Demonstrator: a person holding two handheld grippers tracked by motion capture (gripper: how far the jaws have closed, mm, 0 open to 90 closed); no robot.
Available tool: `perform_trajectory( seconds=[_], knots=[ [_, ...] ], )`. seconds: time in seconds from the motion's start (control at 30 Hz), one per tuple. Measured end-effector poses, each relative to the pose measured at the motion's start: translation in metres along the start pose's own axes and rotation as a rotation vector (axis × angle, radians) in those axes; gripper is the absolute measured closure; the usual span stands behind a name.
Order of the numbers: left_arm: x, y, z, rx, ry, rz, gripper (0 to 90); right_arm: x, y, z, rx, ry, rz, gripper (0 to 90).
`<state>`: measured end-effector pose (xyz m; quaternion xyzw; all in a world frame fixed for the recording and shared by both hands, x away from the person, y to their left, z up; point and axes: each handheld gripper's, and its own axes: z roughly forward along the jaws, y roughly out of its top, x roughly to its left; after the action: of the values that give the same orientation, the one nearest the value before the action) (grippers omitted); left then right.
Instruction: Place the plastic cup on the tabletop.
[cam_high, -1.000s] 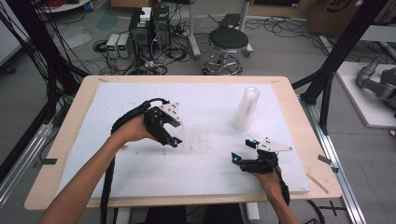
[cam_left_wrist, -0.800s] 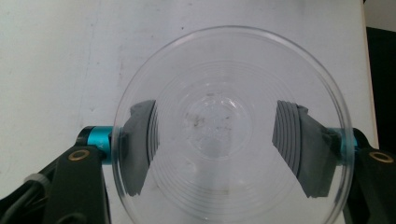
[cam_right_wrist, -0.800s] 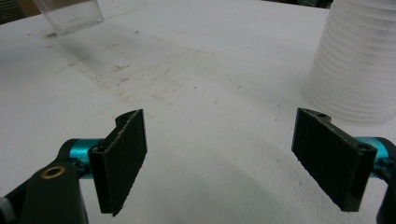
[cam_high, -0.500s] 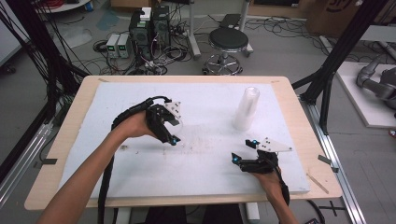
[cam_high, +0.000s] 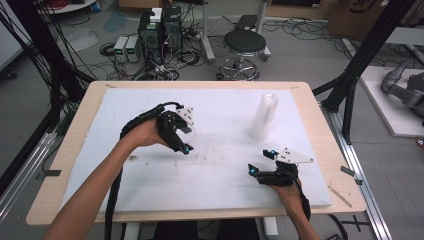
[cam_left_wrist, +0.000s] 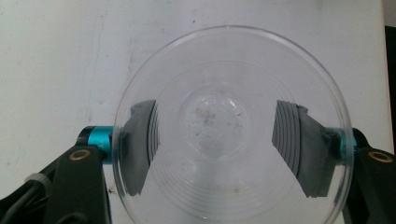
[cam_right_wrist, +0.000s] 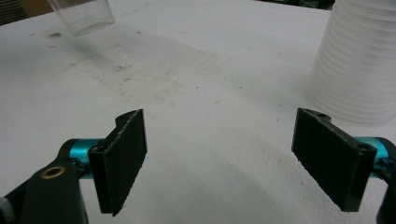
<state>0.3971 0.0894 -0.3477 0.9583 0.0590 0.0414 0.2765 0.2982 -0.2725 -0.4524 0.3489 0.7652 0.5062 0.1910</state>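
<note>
Gripper on the right (cam_high: 261, 163) sits low in the lower right of the high view, close over the white board (cam_high: 225, 185) that covers the counter (cam_high: 85, 107). Its jaws stand wide apart with nothing between them; in the right gripper view the two black pads (cam_right_wrist: 122, 158) frame only bare, slightly scuffed board. A grey three-cornered plate rides on top of it, and the person's right hand (cam_high: 287, 187) holds it from the bottom edge of the frame.

Left of center in the high view, the left gripper (cam_high: 186, 140) is held up off the board by the left hand (cam_high: 145, 134), its cable looping back along the forearm. It is closed on a clear plastic cup (cam_left_wrist: 229, 126): in the left gripper view the cup's round mouth faces the camera and the two grey pads press its wall from either side, seen through the plastic. The same cup shows at the upper left of the right gripper view, tilted above the board.

Farther back, right of center in the high view, a stack of clear cups (cam_high: 263, 116) stands upside down on the board, well apart from the held cup and nearer the right gripper.
</note>
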Motion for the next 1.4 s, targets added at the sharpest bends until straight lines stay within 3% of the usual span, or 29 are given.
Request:
perform_trajectory(
  seconds=[0.13,0.53,0.8,1.0,1.03,1.4],
  knots=[
    [0.003,0.0,0.005,0.02,0.002,-0.019,31.6,0.0,0.0,0.0,0.0,-0.001,-0.007,17.7],
    [0.006,0.008,0.031,0.108,-0.001,-0.024,31.8,0.0,0.0,0.0,0.003,-0.001,-0.003,17.7],
    [0.004,0.012,0.039,0.134,0.003,-0.017,32.0,0.0,0.0,0.0,0.003,-0.002,-0.007,17.7],
    [0.002,0.008,0.049,0.141,0.004,-0.02,32.1,0.0,0.0,0.0,0.004,-0.002,-0.007,17.7],
    [0.001,0.008,0.05,0.124,0.006,-0.027,32.0,0.0,0.0,0.0,0.003,-0.003,-0.007,17.7],
    [0.0,0.008,0.052,0.12,0.012,-0.035,32.0,0.0,0.0,0.0,0.005,-0.001,-0.002,17.7]
  ],
)
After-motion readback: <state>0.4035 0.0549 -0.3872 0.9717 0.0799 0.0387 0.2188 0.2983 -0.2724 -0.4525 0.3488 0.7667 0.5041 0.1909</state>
